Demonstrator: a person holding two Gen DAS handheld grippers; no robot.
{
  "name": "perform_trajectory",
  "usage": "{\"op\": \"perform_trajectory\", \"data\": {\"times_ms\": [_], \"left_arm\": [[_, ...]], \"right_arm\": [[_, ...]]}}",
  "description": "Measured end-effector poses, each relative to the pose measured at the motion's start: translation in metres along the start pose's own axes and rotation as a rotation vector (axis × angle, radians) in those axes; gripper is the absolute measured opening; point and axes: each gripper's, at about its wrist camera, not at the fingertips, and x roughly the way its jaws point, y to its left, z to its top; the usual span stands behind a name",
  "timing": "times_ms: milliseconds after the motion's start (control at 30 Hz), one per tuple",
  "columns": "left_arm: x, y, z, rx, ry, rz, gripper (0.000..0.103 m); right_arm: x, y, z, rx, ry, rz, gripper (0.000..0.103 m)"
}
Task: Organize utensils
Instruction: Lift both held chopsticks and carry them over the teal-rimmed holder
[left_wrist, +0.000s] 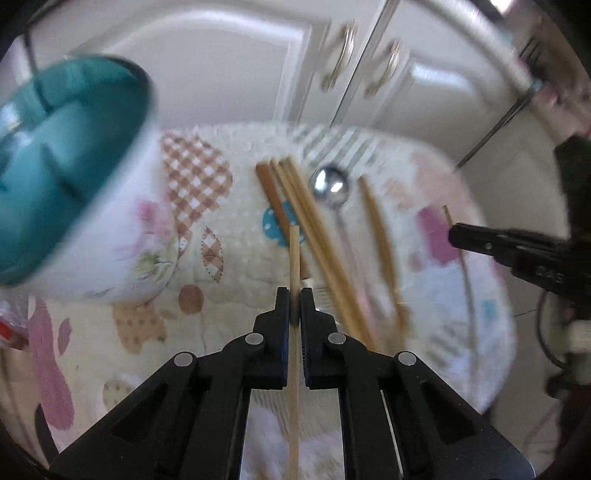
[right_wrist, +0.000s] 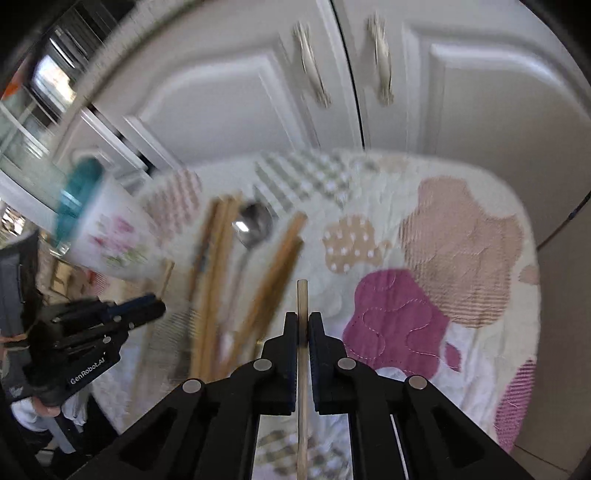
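Teal-lined floral cup (left_wrist: 92, 192), patchwork quilt (left_wrist: 229, 236) — gingham, pink blotches, silver spoon (left_wrist: 330, 186)

1. The near right of the quilted mat (right_wrist: 461, 236) is left bare, so room for a pass is offered there
2. The middle of the mat is taken up by loose chopsticks (left_wrist: 317, 236) and a metal spoon (left_wrist: 330, 184), lying side by side lengthwise
3. The far left is blocked by a floral cup (left_wrist: 92, 206) with a teal inside, seen tilted
4. The far edge is closed off by white cabinet doors (right_wrist: 236, 92)
5. A chopstick is clamped in the left gripper (left_wrist: 294, 299) and a thin stick (right_wrist: 302, 332) in the right gripper (right_wrist: 303, 325); the lane ahead of each is narrowed
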Motion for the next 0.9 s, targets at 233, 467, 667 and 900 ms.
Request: {"op": "perform_trajectory", "data": {"times_ms": [233, 467, 667, 900], "left_arm": [[-0.079, 0.000, -0.009, -0.012, -0.136, -0.088, 0.004], [-0.171, 0.010, 0.008, -0.024, -0.331, -0.095, 0.004], [-0.236, 0.030, 0.033, -0.046, -0.519, -0.058, 0.004], [-0.248, 0.063, 0.066, -0.117, -0.678, 0.117, 0.004]], "right_arm": [[-0.078, 0.025, -0.002, -0.046, -0.145, 0.031, 0.005], [-0.138, 0.071, 0.007, -0.146, -0.262, 0.059, 0.005], [-0.178, 0.112, 0.039, -0.222, -0.363, 0.101, 0.005], [-0.192, 0.180, 0.088, -0.305, -0.455, 0.187, 0.005]]}}
